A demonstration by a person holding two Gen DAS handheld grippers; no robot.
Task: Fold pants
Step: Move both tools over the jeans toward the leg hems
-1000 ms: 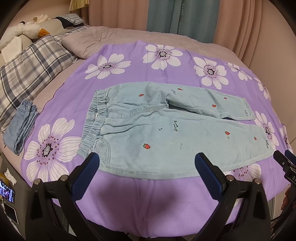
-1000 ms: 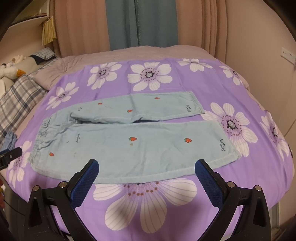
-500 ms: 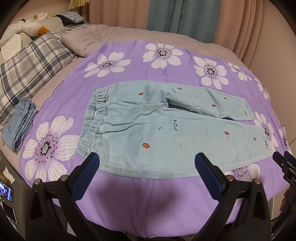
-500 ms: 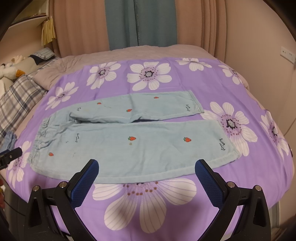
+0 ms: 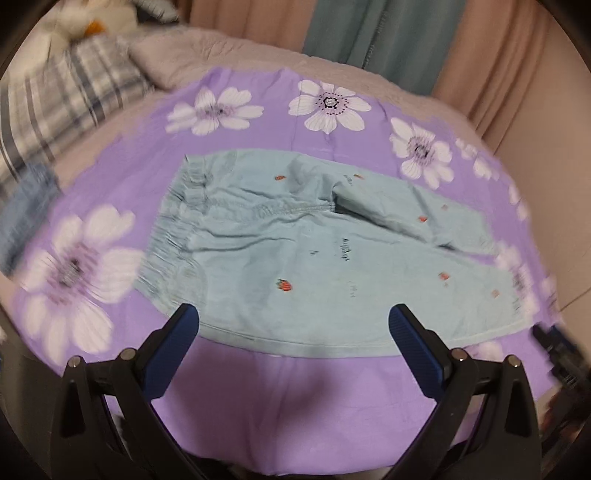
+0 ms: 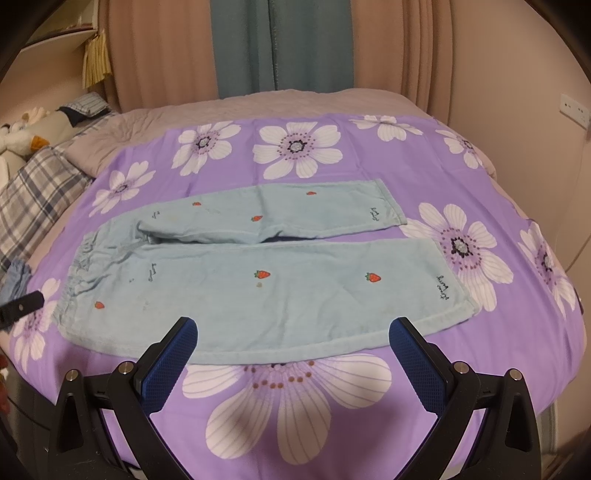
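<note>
Folded denim garment lies at the bed's far left edge, beside a plaid pillow. Light blue pants lie flat on the purple floral sheet, waistband left, both legs extending right, unfolded. Left gripper hovers near the waist end, fingers spread apart, empty. Right gripper hovers at the near leg's hem side, fingers likewise spread, empty.

Left wrist view motion-blurred throughout; pants print text unreadable, plush toy at 11 o'clock smeared and cut by frame edge. Folded denim at 9 o'clock blurred, partly cut off. Right gripper at 4 o'clock just a dark smear, jaws indistinct. Right wrist view: left gripper tip only at 9 o'clock, rest cropped.
</note>
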